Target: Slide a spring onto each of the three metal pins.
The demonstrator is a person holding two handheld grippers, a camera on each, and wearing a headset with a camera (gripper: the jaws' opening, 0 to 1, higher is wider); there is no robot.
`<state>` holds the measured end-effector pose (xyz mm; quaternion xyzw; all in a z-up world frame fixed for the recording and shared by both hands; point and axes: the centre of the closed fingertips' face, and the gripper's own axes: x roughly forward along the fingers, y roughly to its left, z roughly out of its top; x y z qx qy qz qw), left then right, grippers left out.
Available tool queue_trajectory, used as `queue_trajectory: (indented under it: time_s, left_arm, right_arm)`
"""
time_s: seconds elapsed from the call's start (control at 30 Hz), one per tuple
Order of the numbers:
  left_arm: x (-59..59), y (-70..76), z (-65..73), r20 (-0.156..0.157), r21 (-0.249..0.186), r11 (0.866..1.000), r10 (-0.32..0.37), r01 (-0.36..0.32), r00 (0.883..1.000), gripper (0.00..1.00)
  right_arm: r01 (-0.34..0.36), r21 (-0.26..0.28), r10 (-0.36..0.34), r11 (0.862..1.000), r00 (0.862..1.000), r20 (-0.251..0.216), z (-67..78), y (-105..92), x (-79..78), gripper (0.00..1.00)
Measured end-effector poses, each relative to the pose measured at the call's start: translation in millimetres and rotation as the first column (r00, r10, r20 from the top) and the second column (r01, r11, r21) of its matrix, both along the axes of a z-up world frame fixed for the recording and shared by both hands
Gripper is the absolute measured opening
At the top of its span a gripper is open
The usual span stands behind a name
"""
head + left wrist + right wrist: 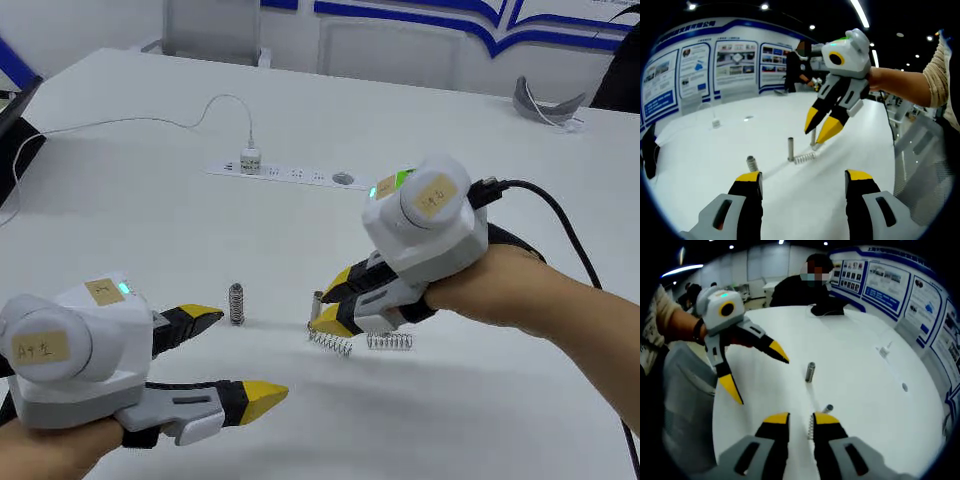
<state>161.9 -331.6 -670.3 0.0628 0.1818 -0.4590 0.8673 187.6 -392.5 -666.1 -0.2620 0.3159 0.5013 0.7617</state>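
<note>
Left gripper (233, 355): jaws wide open, empty, low over table (150, 200). Right gripper (328, 305): jaws narrowly apart, nothing clamped, tips just beside bare pin (317, 300). Loaded pin (237, 303) stands upright between grippers, spring already on it. First loose spring (330, 343) and second loose spring (390, 341) lie flat under right gripper.
</note>
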Motion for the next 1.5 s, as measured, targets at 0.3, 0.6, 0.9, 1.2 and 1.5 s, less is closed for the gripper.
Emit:
queue_trajectory:
  time_s: [0.3, 0.6, 0.9, 1.2, 1.5]
  left_arm:
    - [-1.2, -2.7, -1.1, -0.003, 0.006, 1.0, -0.012, 0.012, 1.0, 0.68]
    - [-1.4, -3.6, -1.0, -0.005, 0.008, 1.0, -0.012, 0.012, 1.0, 0.67]
    - [-2.6, -5.7, -2.0, -0.009, 0.01, 1.0, -0.015, 0.015, 1.0, 0.67]
    - [-1.5, -6.4, -2.5, -0.011, 0.01, 1.0, -0.014, 0.014, 1.0, 0.66]
    - [-1.2, -6.6, -2.8, -0.012, 0.011, 1.0, -0.013, 0.013, 1.0, 0.66]
  right_arm:
    - [0.05, -0.03, -0.051, 0.998, 0.998, -0.032, -28.5, -19.3, -1.6, 0.19]
    - [0.094, -0.031, -0.096, 0.995, 0.994, -0.059, -47.0, -25.3, 6.5, 0.19]
    - [0.128, -0.043, -0.131, 0.991, 0.988, -0.08, -60.8, -27.7, 12.9, 0.18]
    - [0.142, -0.06, -0.147, 0.988, 0.984, -0.096, -68.6, -28.4, 15.0, 0.16]
    - [0.135, -0.088, -0.144, 0.987, 0.984, -0.103, -76.0, -30.3, 14.0, 0.13]
